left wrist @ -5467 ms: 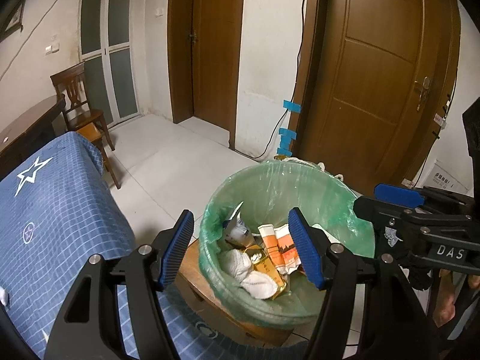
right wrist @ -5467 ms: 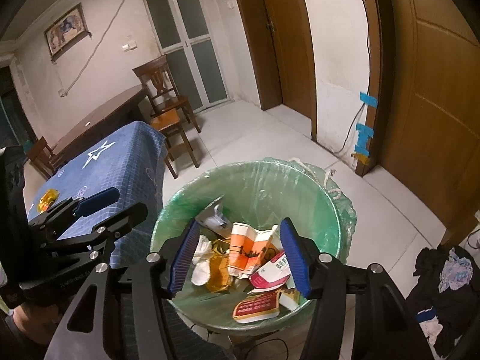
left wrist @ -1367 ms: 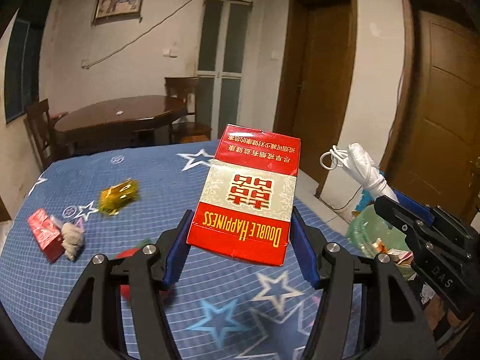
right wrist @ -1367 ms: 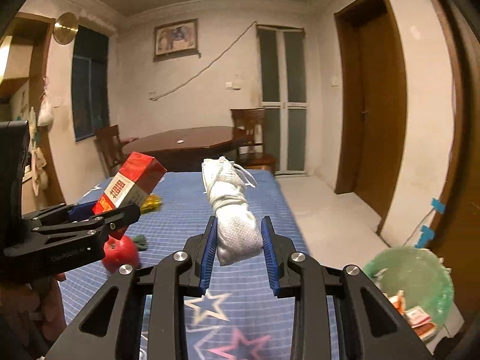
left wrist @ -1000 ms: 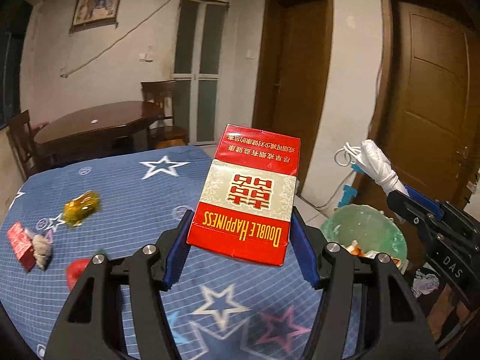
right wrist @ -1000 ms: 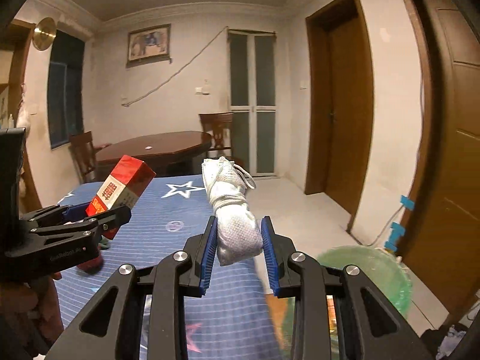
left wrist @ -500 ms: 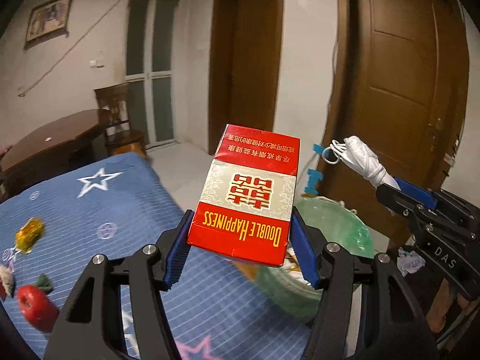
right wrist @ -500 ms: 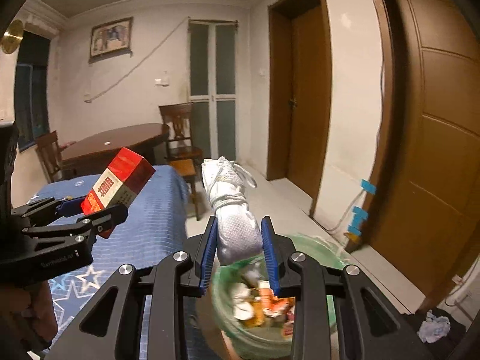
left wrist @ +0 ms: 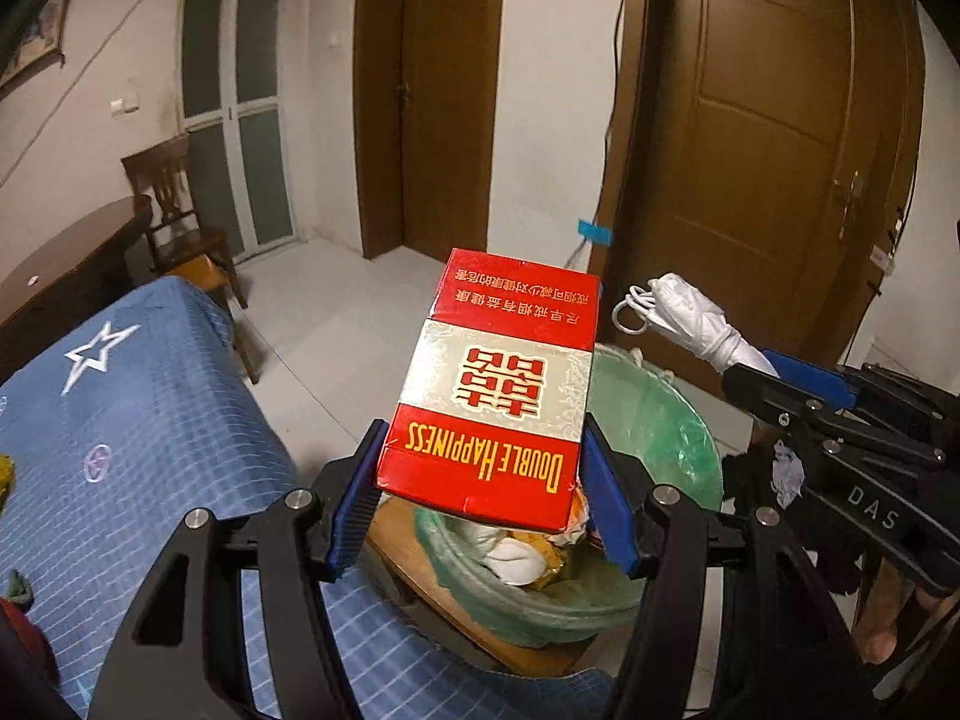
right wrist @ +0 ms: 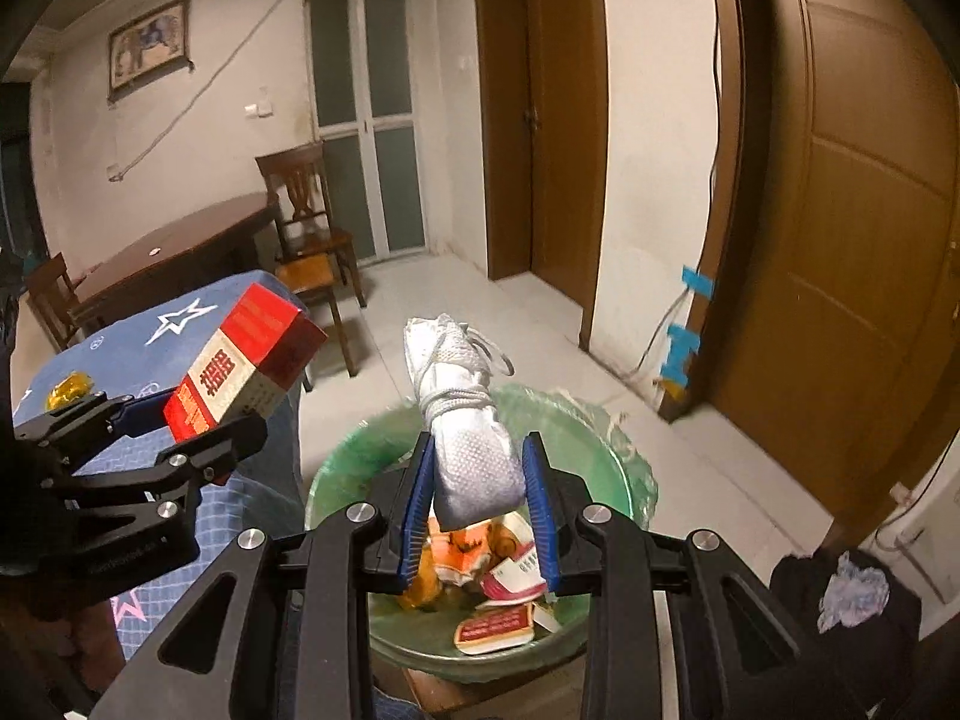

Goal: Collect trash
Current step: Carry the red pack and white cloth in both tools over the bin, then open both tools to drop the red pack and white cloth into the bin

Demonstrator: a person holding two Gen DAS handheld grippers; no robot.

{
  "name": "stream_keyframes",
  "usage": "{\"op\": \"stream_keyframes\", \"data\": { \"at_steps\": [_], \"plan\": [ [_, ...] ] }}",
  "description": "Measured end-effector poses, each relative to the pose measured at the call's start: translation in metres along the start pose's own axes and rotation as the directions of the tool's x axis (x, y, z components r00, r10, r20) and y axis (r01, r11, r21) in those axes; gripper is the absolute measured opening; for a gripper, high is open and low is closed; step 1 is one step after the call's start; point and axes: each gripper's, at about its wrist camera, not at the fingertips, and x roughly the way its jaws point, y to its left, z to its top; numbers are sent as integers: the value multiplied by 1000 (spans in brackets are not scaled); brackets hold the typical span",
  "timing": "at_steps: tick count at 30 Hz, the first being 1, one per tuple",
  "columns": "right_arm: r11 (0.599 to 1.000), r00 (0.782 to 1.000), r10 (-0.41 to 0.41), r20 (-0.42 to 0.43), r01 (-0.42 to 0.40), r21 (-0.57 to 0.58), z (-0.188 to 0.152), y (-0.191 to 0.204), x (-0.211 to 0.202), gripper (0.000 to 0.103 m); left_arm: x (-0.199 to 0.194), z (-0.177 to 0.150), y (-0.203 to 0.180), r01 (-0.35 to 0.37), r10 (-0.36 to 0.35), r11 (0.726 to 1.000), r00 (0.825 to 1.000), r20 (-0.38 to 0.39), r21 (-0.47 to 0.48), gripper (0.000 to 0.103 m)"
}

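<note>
Clamped between the blue pads of the left gripper (left wrist: 483, 495), a red cigarette carton (left wrist: 498, 390) lettered "Double Happiness" stands upside down, its lower end gripped, its far end jutting up and away. Directly behind and below it sits the green-lined trash bin (left wrist: 654, 420), already holding crumpled wrappers and packets. In the same view the right gripper (left wrist: 780, 381) reaches in from the right at the bin's far edge, a rolled white cloth bundle (left wrist: 696, 324) sticking out past its tips.

From the right wrist, the right gripper (right wrist: 477, 507) is closed tight on that white cloth bundle (right wrist: 468, 420) — a rolled mesh fabric tied with cord — which rises upright from the pads above the open mouth of the trash bin (right wrist: 606, 456). Orange, red and white packets lie in the bin's bottom. To the left, the left gripper (right wrist: 192, 426) holds the carton (right wrist: 240, 360) tilted over the edge of a blue star-patterned cloth (right wrist: 150, 336) — beside the bin rather than over it.

Farther back stand a wooden chair (right wrist: 306, 222), a dark round table (right wrist: 174, 252), glazed double doors (right wrist: 366, 120) and brown wooden doors (right wrist: 840, 180). A dark heap of clothing (right wrist: 840, 594) lies on the floor at right.
</note>
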Motion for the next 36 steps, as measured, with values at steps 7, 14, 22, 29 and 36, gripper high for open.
{"op": "stream_keyframes", "data": {
  "at_steps": [7,14,22,29,36],
  "plan": [
    [1000,998,-14,-60,15,17,-7,-12,35,30,35,-3,-15,3,-2,1000,998,-62,13,59],
    [999,996,-6,-94,9,33,-19,-17,59,30,55,-8,-18,-7,9,1000,995,-95,19,59],
    [999,995,-4,-97,8,35,-23,-15,66,30,61,-6,-25,-12,14,1000,995,-101,21,59],
    [999,995,-1,-98,4,32,-20,-14,70,31,61,-4,-26,-13,15,1000,995,-97,23,59],
    [1000,995,1,-96,2,31,-22,-9,68,31,61,-4,-25,-11,13,1000,995,-97,21,59]
  ]
}}
